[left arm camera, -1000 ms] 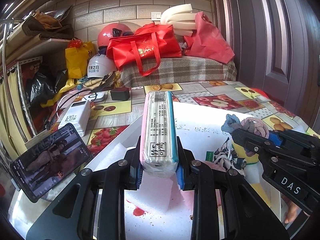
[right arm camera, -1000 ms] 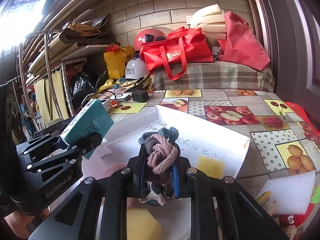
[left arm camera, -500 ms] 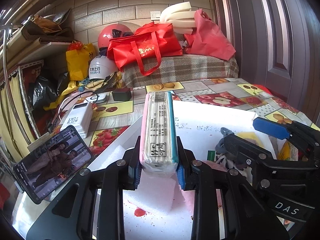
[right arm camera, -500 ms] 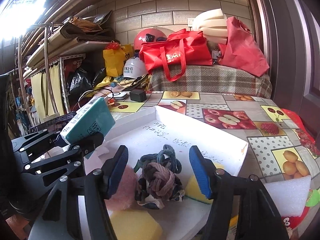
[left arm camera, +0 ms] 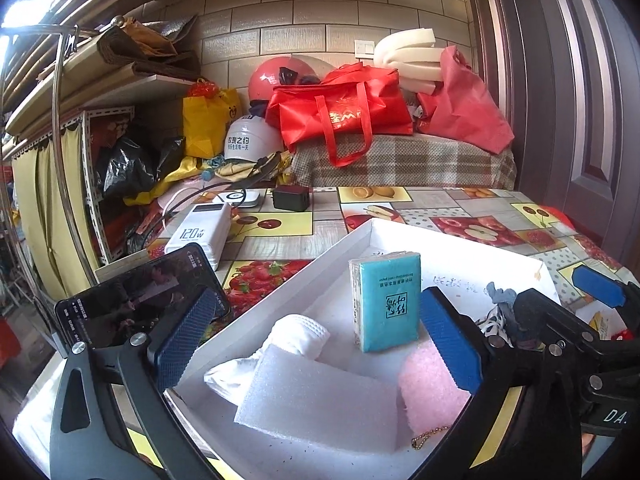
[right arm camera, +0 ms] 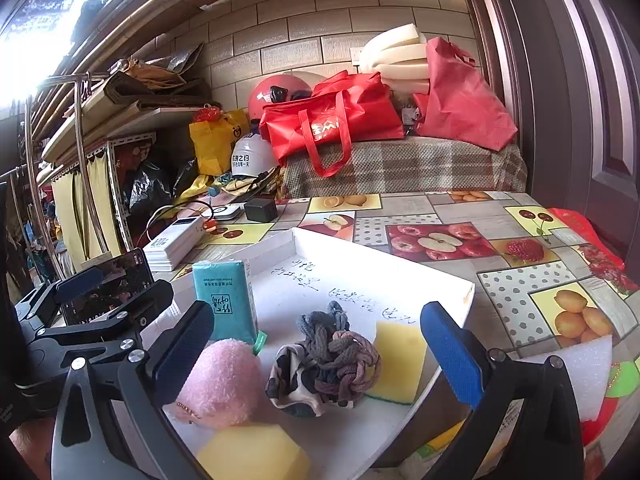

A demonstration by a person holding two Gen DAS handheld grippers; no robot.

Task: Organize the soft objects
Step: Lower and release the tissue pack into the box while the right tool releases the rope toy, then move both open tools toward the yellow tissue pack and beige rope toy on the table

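A white tray (left arm camera: 320, 256) (right arm camera: 400, 256) lies on the fruit-print tablecloth. A teal tissue pack (left arm camera: 386, 300) (right arm camera: 226, 300) stands upright in it, free between the opening jaws of my left gripper (left arm camera: 318, 298). Nearer lie a white foam block (left arm camera: 320, 396), a white sock (left arm camera: 296, 336) and a pink plush (left arm camera: 428, 388) (right arm camera: 220, 380). The jaws of my right gripper (right arm camera: 316, 312) are opening too. A knot of hair ties (right arm camera: 332, 360) rests on the tray floor between them, untouched. Yellow sponges (right arm camera: 400, 356) (right arm camera: 252, 456) flank it.
A phone (left arm camera: 140, 300) leans at the tray's left, with a white power bank (left arm camera: 200, 236) and cables behind it. A white foam piece (right arm camera: 580, 368) lies on the table right of the tray. Red bags (left arm camera: 340, 116) and helmets fill the back; a door stands at the right.
Both grippers have opened wide. The tissue pack left the left jaws and now stands in the tray. The hair-tie knot dropped from the right jaws onto the tray floor.
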